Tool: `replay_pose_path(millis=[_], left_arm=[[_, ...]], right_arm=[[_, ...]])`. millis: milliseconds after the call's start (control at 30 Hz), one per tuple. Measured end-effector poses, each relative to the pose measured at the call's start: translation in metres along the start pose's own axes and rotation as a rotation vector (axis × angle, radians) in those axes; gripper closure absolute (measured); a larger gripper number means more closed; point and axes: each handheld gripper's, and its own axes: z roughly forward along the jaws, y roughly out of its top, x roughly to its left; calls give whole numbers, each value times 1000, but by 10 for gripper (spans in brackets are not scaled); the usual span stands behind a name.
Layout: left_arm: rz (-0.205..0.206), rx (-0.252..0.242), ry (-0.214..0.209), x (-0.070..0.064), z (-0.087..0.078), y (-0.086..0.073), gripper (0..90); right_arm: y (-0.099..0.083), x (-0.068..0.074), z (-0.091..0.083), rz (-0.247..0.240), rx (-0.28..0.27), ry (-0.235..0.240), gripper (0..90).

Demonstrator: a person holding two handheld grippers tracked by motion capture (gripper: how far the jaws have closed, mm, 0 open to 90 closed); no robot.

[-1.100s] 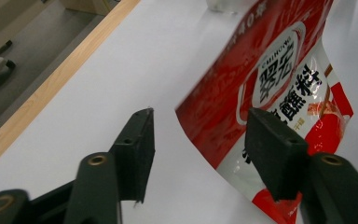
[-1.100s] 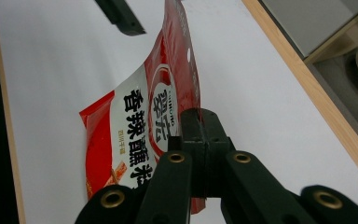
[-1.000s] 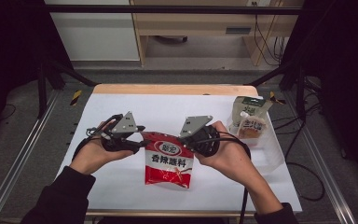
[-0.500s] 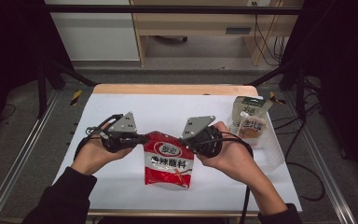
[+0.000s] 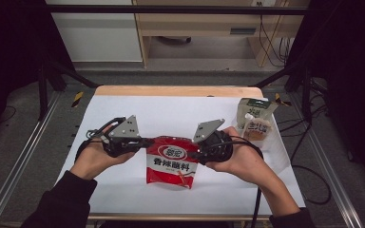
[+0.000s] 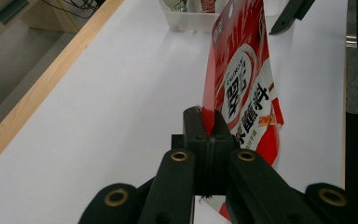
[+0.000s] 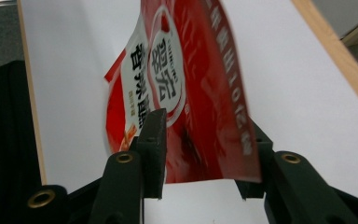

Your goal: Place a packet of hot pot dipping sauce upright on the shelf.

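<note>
- Centrally, the white table (image 5: 123, 190) carries a clear bin (image 5: 278, 142) at its right edge, holding a pale pouch (image 5: 253, 116) whose print is too small to read.
- Red sauce packet (image 5: 172, 161), printed "香辣蘸料", hangs above the table between both grippers.
- Left gripper (image 5: 145, 141) is clamped tight on the packet's edge.
- Right gripper (image 5: 194, 156) sits wide apart, jaws straddling the packet's other edge without pinching it.

You have a red pouch (image 5: 171, 161) with a white oval logo and black lettering, held off the white table (image 5: 171, 114) near its front middle. It hangs face up, tilted toward you, top edge stretched sideways, lower edge drooping.
</note>
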Motion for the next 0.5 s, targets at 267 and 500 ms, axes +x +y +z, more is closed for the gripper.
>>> replay_pose_path(millis=[267, 500], left_arm=[[-9, -17, 4, 1, -3, 0, 900], [-37, -20, 12, 1, -9, -2, 893]], right_arm=[[-2, -1, 12, 13, 5, 29, 804], [5, 1, 10, 14, 10, 38, 896]])
